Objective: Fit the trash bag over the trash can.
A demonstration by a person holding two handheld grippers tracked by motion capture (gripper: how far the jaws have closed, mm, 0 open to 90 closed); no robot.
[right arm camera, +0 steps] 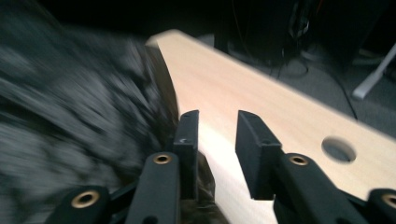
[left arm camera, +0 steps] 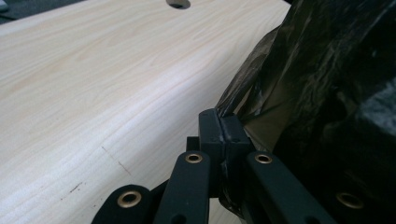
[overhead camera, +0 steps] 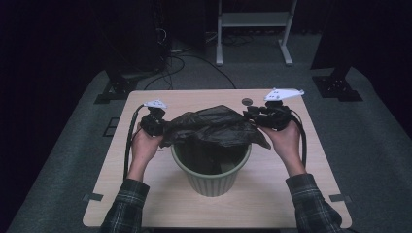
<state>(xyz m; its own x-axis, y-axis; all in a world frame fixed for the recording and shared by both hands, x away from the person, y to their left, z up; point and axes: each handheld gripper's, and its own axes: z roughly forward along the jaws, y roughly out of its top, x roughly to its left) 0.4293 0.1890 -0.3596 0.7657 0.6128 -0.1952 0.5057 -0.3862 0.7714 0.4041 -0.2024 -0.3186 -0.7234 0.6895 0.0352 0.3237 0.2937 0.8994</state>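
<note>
A black plastic bin bag [overhead camera: 214, 125] lies crumpled over the mouth of a green ribbed bin [overhead camera: 212, 177] at the table's middle. My left gripper [overhead camera: 156, 122] sits at the bag's left edge and is shut on a fold of it; in the left gripper view the jaws pinch the bag [left arm camera: 299, 93] at my left gripper [left arm camera: 223, 135]. My right gripper [overhead camera: 256, 116] is at the bag's right edge. In the right gripper view my right gripper [right arm camera: 215, 135] stands open, the blurred bag [right arm camera: 70, 112] lying against its left jaw with bare table in the gap.
The light wooden table [overhead camera: 145, 184] has a round cable hole [overhead camera: 247, 101] near its far edge, behind the right gripper. A white frame [overhead camera: 252, 19] and dark stands with cables sit on the grey floor beyond the table.
</note>
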